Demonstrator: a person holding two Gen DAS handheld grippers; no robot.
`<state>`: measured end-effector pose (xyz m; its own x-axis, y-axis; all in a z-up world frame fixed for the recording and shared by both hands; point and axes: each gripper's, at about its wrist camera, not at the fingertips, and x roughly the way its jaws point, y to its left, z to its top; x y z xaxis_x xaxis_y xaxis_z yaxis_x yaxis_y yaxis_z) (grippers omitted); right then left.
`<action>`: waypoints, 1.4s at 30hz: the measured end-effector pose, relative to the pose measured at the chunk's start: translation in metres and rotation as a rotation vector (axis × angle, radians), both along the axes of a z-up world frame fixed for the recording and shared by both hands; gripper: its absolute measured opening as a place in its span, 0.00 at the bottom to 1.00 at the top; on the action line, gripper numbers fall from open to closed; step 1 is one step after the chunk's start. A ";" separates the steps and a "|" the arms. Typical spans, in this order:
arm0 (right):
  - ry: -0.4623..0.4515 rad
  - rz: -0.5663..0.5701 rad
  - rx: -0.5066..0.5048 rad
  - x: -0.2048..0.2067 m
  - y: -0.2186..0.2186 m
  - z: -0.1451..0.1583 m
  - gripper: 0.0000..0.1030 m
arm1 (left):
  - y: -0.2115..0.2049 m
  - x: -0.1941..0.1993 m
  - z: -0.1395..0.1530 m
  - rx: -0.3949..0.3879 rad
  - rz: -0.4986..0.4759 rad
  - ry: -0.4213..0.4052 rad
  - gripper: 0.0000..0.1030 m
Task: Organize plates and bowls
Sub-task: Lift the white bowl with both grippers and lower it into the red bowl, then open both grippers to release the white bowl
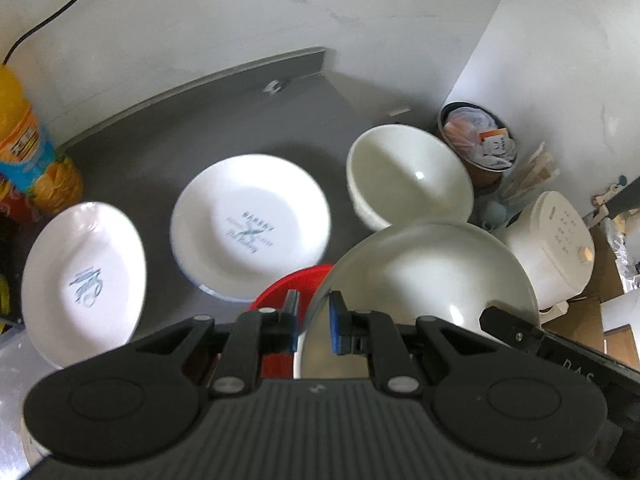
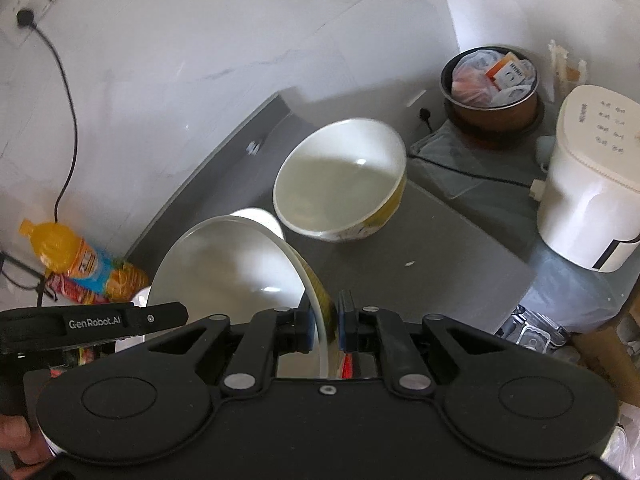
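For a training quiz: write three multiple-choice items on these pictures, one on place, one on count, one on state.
1. Where does the orange juice bottle stand?
A. beside the rice cooker
B. at the counter's left end
C. inside a bowl

2. How many flat printed plates lie on the counter?
A. one
B. two
C. four

3. What is the right gripper doing?
A. gripping the near bowl's rim
B. hanging open
C. holding a plate

Key: B, it stands left of the left plate. B, that and the middle plate. A, its fingers straddle the near bowl rim.

Black gripper (image 2: 325, 326), blue pads (image 1: 335, 328), silver screws.
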<state>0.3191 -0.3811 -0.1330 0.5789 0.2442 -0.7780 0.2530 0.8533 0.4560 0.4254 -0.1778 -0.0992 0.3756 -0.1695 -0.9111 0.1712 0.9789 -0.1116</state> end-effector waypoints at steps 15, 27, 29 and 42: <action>0.047 0.090 -0.056 0.008 0.034 -0.015 0.11 | 0.034 -0.012 -0.035 0.014 0.082 0.042 0.13; 0.037 0.147 -0.177 0.018 0.048 -0.024 0.11 | 0.033 -0.007 -0.060 0.054 0.103 0.045 0.09; 0.027 0.174 -0.168 0.021 0.047 -0.025 0.11 | 0.031 -0.005 -0.060 0.069 0.098 0.029 0.05; 0.058 0.133 -0.122 0.026 0.026 -0.037 0.11 | 0.030 0.008 -0.063 0.106 0.075 0.065 0.09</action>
<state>0.3454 -0.3553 -0.1700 0.5015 0.2168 -0.8375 0.1572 0.9291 0.3347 0.4337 -0.1478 -0.1618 0.3236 -0.0450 -0.9451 0.0934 0.9955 -0.0155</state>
